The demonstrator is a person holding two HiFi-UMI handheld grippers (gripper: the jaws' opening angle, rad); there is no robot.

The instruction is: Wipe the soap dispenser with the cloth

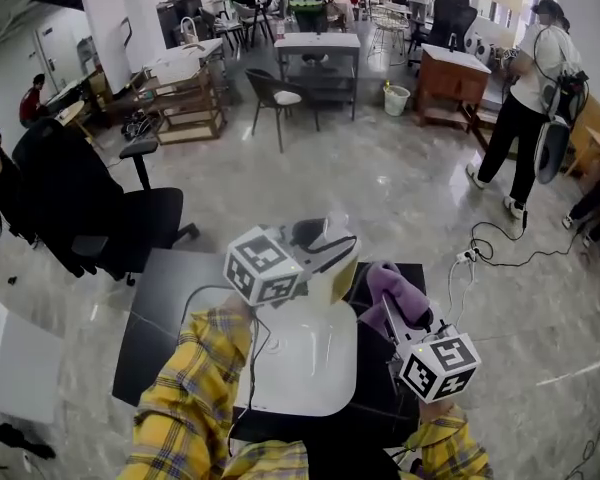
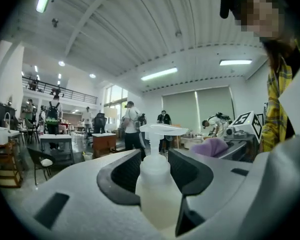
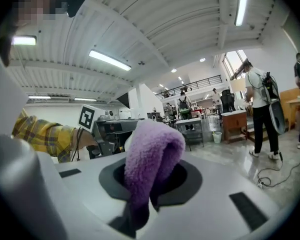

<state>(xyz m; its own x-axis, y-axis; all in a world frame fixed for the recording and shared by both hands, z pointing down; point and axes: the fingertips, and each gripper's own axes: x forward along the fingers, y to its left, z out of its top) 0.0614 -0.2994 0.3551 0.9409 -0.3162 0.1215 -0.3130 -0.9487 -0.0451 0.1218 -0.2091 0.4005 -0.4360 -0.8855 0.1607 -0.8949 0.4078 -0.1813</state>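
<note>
In the left gripper view a translucent soap dispenser [image 2: 157,191] with a white pump stands upright between the dark pads, which press on both of its sides. My left gripper [image 2: 154,170] is shut on it. From the head view, the left gripper [image 1: 315,253] holds the dispenser [image 1: 332,278] above the table. To its right, my right gripper [image 1: 400,323] is shut on a purple cloth [image 1: 395,288]. That cloth [image 3: 152,154] droops over the right gripper [image 3: 151,176] in its own view. Cloth and dispenser are close together but apart.
A black table [image 1: 160,308] bears a white rounded tray [image 1: 310,368] under both grippers. A black office chair [image 1: 110,218] stands to the left. On the floor to the right lie a power strip and cable [image 1: 480,253], and a person [image 1: 530,88] stands beyond.
</note>
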